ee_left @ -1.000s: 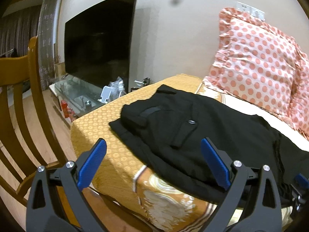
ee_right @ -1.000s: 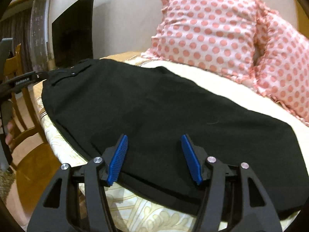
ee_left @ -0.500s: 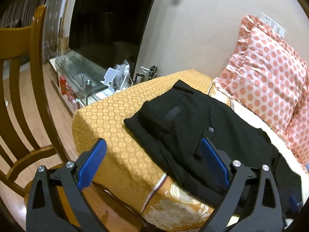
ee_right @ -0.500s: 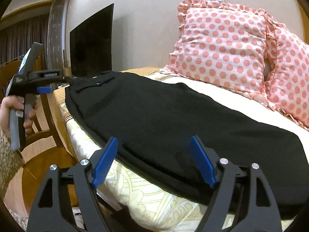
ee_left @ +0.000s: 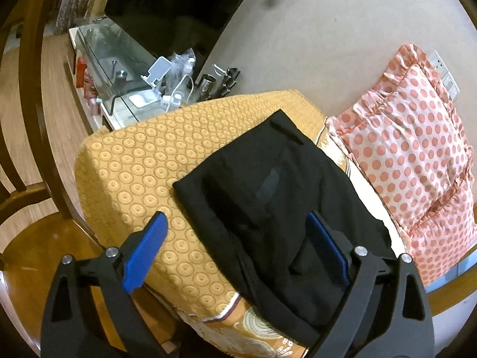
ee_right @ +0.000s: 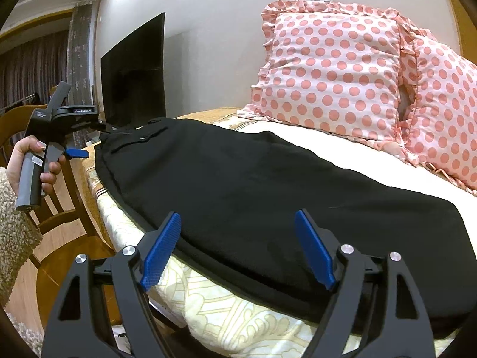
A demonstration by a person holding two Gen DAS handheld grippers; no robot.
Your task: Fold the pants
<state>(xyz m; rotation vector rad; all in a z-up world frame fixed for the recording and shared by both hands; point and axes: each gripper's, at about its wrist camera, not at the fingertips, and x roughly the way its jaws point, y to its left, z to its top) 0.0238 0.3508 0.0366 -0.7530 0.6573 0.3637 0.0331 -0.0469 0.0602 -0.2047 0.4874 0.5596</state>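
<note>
Black pants (ee_right: 268,185) lie flat along the bed, folded lengthwise, waist end at the far left. In the left wrist view the waist end (ee_left: 268,197) rests on the orange bed cover (ee_left: 143,167). My left gripper (ee_left: 238,250) is open and empty, above the bed's front corner near the waist; it also shows in the right wrist view (ee_right: 59,131), held by a hand. My right gripper (ee_right: 238,247) is open and empty, just in front of the pants' near edge, toward the leg end.
Pink polka-dot pillows (ee_right: 337,68) lean on the wall behind the pants. A wooden chair (ee_left: 32,155) stands close to the bed's left corner. A TV (ee_right: 134,68) and a glass stand (ee_left: 119,56) with small items are beyond it.
My left gripper has risen and tilted down over the bed corner and waist. My right gripper has pulled back from over the pants toward the bed's front edge. Both stay open.
</note>
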